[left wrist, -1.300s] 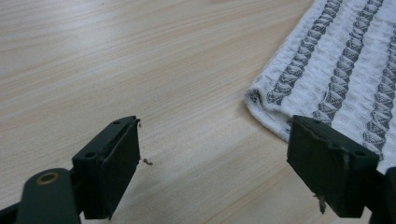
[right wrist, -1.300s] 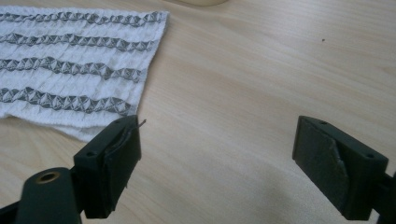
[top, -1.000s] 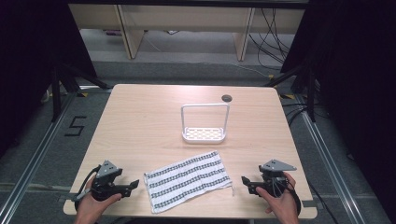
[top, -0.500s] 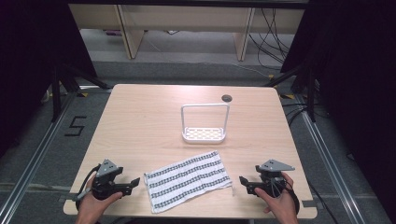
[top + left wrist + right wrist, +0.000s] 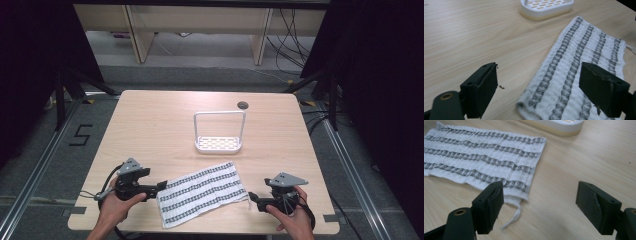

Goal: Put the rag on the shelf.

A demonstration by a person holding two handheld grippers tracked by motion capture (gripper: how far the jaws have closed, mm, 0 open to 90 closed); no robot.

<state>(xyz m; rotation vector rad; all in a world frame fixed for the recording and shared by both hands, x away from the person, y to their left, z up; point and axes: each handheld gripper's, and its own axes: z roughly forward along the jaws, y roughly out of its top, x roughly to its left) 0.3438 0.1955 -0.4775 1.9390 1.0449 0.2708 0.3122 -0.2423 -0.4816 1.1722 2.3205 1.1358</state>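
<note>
A white cloth with dark patterned stripes (image 5: pixel 202 193) lies flat near the table's front edge. My left gripper (image 5: pixel 161 186) is held at the cloth's left end, open, its jaws straddling the near corner of the cloth (image 5: pixel 574 72). My right gripper (image 5: pixel 251 197) is at the cloth's right end, open, with the cloth's corner and a loose thread (image 5: pixel 512 218) just ahead of its jaws. The cloth (image 5: pixel 481 162) rests untouched on the wood.
A white slotted rack with a tall wire hoop (image 5: pixel 219 131) stands on the table behind the cloth; its base (image 5: pixel 546 7) (image 5: pixel 559 126) is close ahead of both grippers. A round cable hole (image 5: pixel 243 105) sits near the table's far edge.
The right gripper has edged left toward the cloth's right corner. The left gripper and the cloth have barely moved.
</note>
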